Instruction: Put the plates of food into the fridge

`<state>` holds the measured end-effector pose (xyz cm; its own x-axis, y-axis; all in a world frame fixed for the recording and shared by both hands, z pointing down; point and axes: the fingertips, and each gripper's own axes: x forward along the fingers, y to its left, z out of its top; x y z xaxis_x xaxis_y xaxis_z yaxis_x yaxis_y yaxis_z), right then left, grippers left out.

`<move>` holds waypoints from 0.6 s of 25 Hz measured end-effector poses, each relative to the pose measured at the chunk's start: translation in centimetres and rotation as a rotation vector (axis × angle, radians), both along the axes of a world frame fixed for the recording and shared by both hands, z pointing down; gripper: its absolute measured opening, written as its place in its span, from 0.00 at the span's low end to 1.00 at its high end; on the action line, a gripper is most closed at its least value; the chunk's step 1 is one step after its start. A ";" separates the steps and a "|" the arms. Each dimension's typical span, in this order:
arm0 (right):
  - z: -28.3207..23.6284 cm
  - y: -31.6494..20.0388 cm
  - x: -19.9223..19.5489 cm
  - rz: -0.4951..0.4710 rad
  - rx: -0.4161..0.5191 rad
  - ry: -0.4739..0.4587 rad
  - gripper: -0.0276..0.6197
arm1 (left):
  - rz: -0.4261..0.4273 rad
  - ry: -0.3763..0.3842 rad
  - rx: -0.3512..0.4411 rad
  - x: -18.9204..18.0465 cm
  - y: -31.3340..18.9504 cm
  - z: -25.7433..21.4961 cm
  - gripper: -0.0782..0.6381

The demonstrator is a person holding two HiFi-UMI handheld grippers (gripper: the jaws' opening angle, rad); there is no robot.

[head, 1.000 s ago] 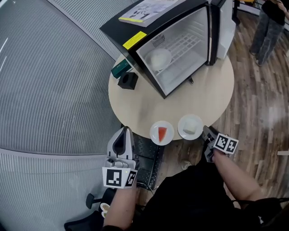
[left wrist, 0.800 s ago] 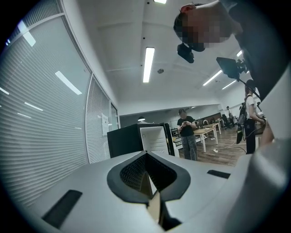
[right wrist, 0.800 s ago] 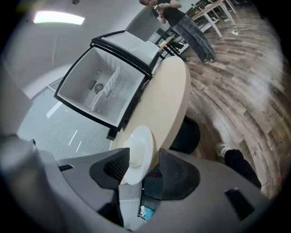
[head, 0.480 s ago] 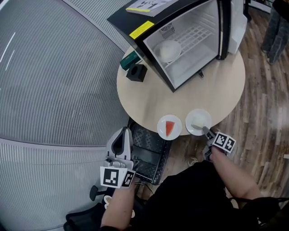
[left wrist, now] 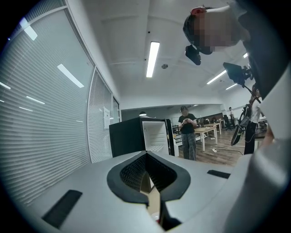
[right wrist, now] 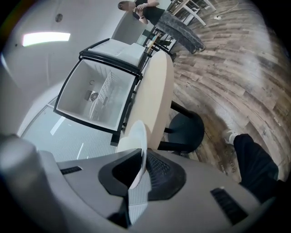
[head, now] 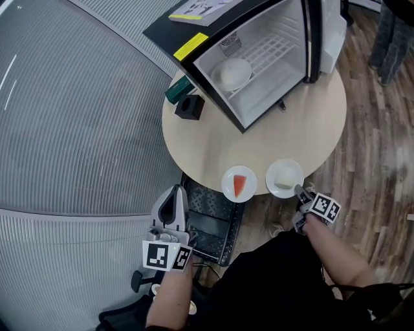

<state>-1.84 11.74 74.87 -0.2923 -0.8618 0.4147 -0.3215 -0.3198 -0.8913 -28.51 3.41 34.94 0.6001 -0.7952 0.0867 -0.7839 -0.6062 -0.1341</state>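
The right gripper [head: 299, 190] is clamped on the near rim of a white plate [head: 271, 174]; its jaws have just been closing, and in the right gripper view the thin rim stands edge-on between the ribbed pads. This plate carries a pale lump of food [head: 283, 176] and sits at the near right edge of the round beige table [head: 213, 139]. Just to its left, also at the near edge and not touching it, is a second white plate [head: 226, 187] with a red-orange wedge [head: 239, 185]. The right gripper's marker cube [head: 323, 208] shows black-and-white squares. The left gripper [head: 174, 191] hangs off the table's near left edge with its jaws together and nothing between them, above a dark meshed object [head: 210, 220] that I cannot identify. The middle of the table is bare between the plates and the black fridge [head: 165, 32] at the far edge. The fridge's door [head: 326, 32] is swung wide to the right. Inside are white walls, a wire shelf and a white dish [head: 233, 73] on the left. A yellow label [head: 191, 46] on the fridge's front edge and a printed sheet [head: 200, 8] on top are too small to read. A green box [head: 176, 90] and a black block [head: 189, 107] stand at the table's left edge. A standing person [head: 391, 39] is cut off at the upper right.
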 end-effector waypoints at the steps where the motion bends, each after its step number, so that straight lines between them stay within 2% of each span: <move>1: -0.1 0.3 0.2 0.009 0.008 -0.015 0.10 | 0.006 0.004 -0.002 0.2 -0.1 0.1 0.11; 6: -1.9 0.3 0.4 0.027 0.079 -0.072 0.07 | 0.025 0.015 -0.012 1.1 -0.3 0.6 0.11; 11: -2.7 -0.1 1.0 0.014 0.092 -0.075 0.07 | 0.022 0.033 -0.012 1.6 -0.7 0.8 0.11; 15: -4.1 -0.9 2.0 0.025 0.143 -0.089 0.07 | 0.034 0.043 -0.009 2.5 -1.1 0.8 0.11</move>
<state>0.20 10.82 70.79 -0.3003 -0.9175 0.2608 -0.2324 -0.1948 -0.9529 -25.97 2.35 35.74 0.6300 -0.7736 0.0676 -0.7678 -0.6336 -0.0953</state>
